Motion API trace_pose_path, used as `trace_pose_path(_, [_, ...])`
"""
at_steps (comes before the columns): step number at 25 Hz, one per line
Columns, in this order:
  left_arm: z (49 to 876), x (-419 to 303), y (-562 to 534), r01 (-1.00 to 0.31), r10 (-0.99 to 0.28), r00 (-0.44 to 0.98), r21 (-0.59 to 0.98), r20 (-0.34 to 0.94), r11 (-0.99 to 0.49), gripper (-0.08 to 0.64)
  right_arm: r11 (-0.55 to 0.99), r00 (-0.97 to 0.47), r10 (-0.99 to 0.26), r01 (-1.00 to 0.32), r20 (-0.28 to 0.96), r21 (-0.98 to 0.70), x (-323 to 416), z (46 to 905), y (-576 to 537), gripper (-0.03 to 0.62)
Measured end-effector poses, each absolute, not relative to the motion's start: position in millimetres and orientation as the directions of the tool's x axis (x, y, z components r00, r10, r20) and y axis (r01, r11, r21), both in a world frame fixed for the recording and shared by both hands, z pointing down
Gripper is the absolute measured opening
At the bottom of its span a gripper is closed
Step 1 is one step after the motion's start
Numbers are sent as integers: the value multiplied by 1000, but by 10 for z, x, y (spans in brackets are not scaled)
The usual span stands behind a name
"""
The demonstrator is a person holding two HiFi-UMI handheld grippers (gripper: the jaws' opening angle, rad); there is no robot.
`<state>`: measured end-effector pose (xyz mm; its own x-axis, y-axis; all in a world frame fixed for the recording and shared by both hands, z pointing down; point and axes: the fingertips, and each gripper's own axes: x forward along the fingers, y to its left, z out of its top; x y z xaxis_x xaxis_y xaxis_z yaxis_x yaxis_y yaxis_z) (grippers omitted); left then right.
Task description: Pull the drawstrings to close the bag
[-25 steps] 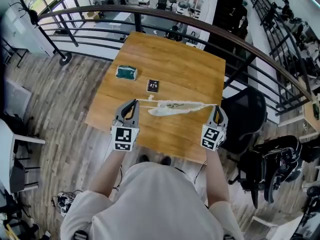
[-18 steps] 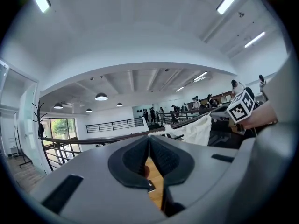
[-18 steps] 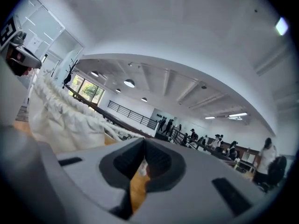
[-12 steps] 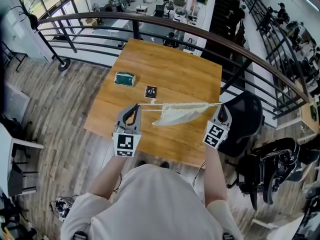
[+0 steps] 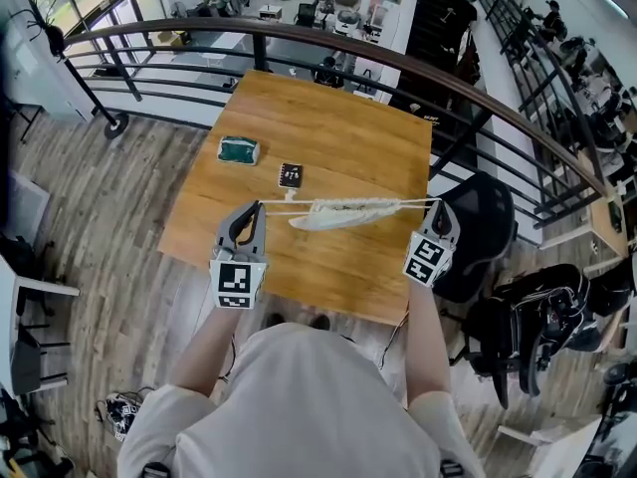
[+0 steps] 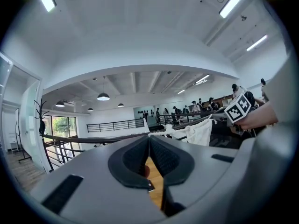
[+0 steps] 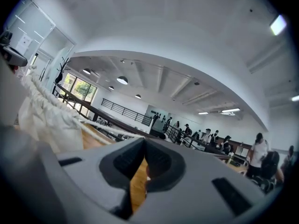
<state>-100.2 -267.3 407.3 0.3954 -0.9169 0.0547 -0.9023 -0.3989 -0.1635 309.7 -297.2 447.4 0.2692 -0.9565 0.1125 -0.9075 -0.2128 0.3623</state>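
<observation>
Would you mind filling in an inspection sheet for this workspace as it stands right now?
Surface: wooden table, mostly bare.
Job's things: white bag, mouth gathered, strung over the table on taut drawstrings that run between the grippers.
Clutter: green block and dark marker card on the table beyond the bag, apart from each other.
Grippers: left gripper and right gripper, each with its fingers together on a drawstring end.
Cables: a tangle on the plank floor, possibly cables; none seen on the table.
Surroundings: curved railing behind the table, black office chair at its right.
</observation>
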Motion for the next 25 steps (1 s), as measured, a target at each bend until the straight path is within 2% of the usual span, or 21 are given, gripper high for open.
trace_pose_path(25, [4200, -1195, -2627, -924, -934, 347, -144, 79, -355, 0, -270, 385, -905, -850, 183, 453, 3419, 4680, -2891, 8])
